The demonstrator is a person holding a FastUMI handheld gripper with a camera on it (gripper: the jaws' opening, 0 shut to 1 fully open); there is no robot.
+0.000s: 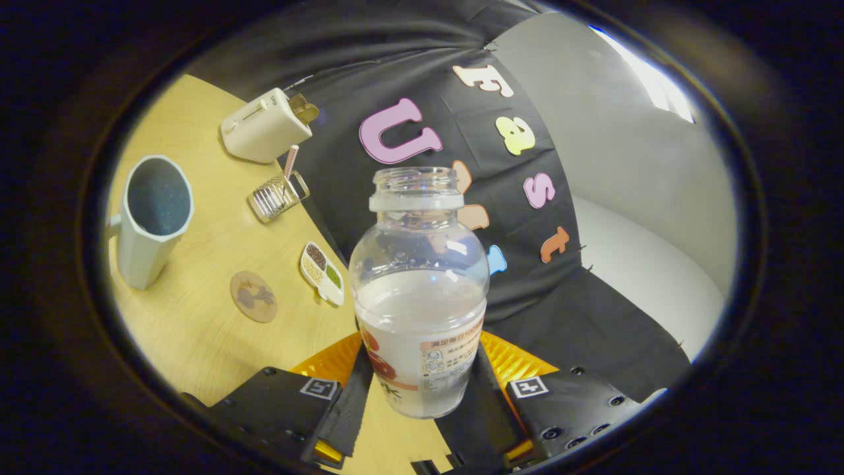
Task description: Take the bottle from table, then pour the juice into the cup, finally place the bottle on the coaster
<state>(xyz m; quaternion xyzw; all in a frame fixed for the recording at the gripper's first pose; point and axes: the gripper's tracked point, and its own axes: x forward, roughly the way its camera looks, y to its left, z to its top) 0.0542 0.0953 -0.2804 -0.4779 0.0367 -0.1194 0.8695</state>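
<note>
The tongs (420, 389) clench a clear, uncapped bottle (420, 297) by its lower, labelled half, one finger pressed to each side. The bottle sits upright between the fingers, roughly half full of a pale cloudy liquid, and it is lifted off the wooden tabletop (198, 330), which appears tilted in this view. Its base is partly hidden by the fingers, and the label print is too small to make out.

Off to the left of the bottle stands a pale mug (150, 221) with a dark inside, its handle cut off at the far side. Between mug and bottle, a round brown coaster (253, 296) lies flat on the wood, bare, with a faint dark pattern. Just beside it, nearer the bottle, sits a small oval dish (322, 272) split into compartments holding dark, tan and green bits.

Farther back, a clear ribbed glass holder (278, 195) carries a striped straw (290, 161), and beyond it a cream toaster (265, 125) shows a slice of toast poking from its slot. Nothing stands between the bottle and the mug.
</note>
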